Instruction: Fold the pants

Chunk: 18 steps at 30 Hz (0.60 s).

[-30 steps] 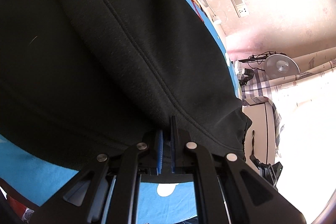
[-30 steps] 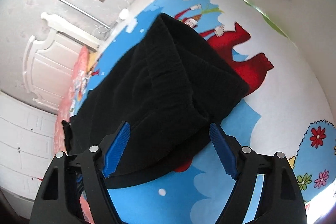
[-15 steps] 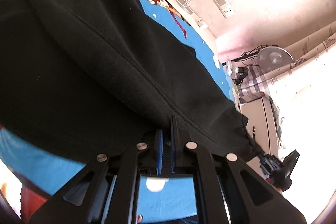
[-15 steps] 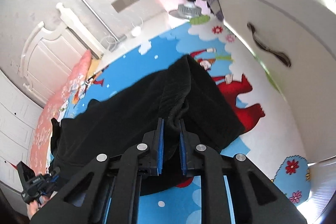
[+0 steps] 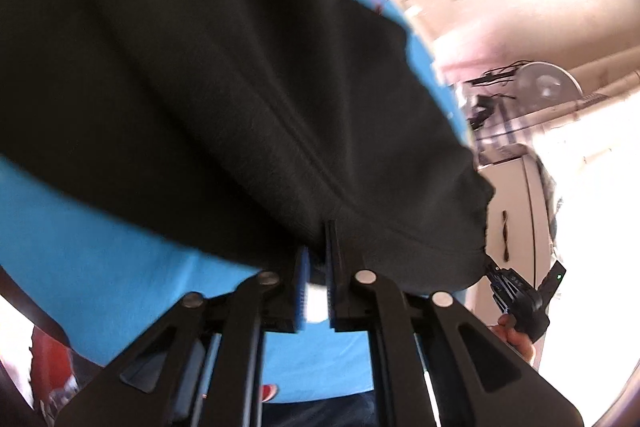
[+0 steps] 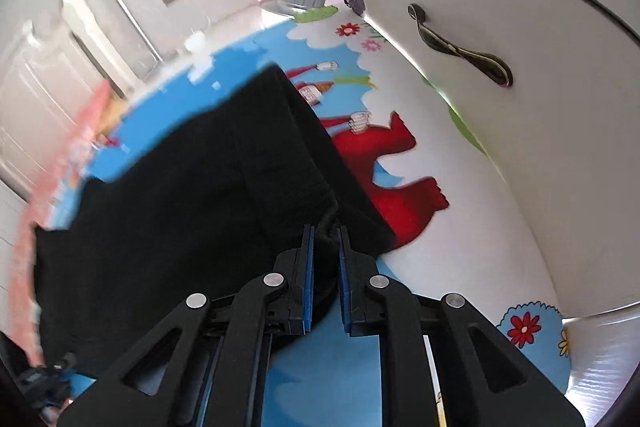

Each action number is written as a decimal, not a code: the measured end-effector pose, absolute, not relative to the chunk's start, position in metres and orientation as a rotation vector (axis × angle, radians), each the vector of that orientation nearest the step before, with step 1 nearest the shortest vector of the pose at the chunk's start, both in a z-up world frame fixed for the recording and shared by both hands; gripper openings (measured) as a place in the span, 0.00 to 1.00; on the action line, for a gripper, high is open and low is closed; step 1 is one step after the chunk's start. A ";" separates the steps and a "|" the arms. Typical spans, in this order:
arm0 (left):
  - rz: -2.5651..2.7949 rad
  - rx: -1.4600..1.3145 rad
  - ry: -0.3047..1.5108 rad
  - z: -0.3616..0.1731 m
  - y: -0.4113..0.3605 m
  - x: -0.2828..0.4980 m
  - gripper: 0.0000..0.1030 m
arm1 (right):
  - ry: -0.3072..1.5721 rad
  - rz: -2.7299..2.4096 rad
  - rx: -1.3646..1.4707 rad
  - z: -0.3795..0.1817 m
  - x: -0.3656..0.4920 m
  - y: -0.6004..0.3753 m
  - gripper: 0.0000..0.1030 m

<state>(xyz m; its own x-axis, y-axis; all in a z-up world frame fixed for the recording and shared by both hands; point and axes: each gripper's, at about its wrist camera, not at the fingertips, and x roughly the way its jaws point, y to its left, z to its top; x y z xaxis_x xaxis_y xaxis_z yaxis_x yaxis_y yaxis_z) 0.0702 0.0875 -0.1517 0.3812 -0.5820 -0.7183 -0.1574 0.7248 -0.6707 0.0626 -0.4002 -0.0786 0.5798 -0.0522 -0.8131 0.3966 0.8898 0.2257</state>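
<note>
Bedroom w/ pale walls, and under everything a bright blue cartoon bedsheet (image 6: 360,359) w/ a red figure (image 6: 400,183) and flowers printed on it. A white cabinet (image 6: 520,107) w/ a dark curved handle (image 6: 460,47) sits just beside the sheet on my right-wrist view; a fan (image 5: 548,87) stands further back in the left-wrist view, blurred.

The black pants (image 6: 180,227) lie spread over the blue sheet, covering most of its middle, red figure partly tucked under one edge. Fabric looks thick, fleece-like, w/ a long seam running down toward my left gripper (image 5: 318,255).

Left gripper: blue pads nearly together, pinching a fold of the pants right at the seam near the gathered cuff (image 5: 476,227). Cloth drapes up and away from the jaws, filling most of that view.

Right gripper (image 6: 326,251): jaws drawn close, clamped on a bunched edge of the pants; black cloth sits squeezed between the blue pads (image 6: 307,267).

Left-wrist view also catches the other gripper at its right edge, held in a hand (image 5: 516,339). Both views smeared w/ motion blur.
</note>
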 end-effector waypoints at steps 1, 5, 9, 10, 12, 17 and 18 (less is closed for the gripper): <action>-0.317 -0.749 1.170 -0.151 0.089 0.069 0.16 | 0.920 -0.280 0.371 -0.077 0.063 -0.396 0.13; -0.339 -0.736 1.077 -0.125 0.121 0.070 0.40 | 0.929 -0.307 0.288 -0.078 0.066 -0.388 0.14; -0.073 -0.682 0.884 -0.084 0.213 0.087 0.47 | 0.930 -0.321 0.253 -0.079 0.066 -0.385 0.14; 0.025 -0.575 0.831 -0.073 0.235 0.096 0.54 | 0.933 -0.322 0.243 -0.079 0.067 -0.384 0.14; 0.194 -0.285 0.813 -0.069 0.258 0.129 0.61 | 0.939 -0.324 0.238 -0.078 0.068 -0.383 0.15; 0.228 0.306 0.926 -0.096 0.234 0.215 0.66 | 0.949 -0.321 0.234 -0.078 0.070 -0.382 0.15; 0.228 0.361 0.948 -0.104 0.230 0.229 0.66 | 0.949 -0.323 0.233 -0.078 0.070 -0.383 0.15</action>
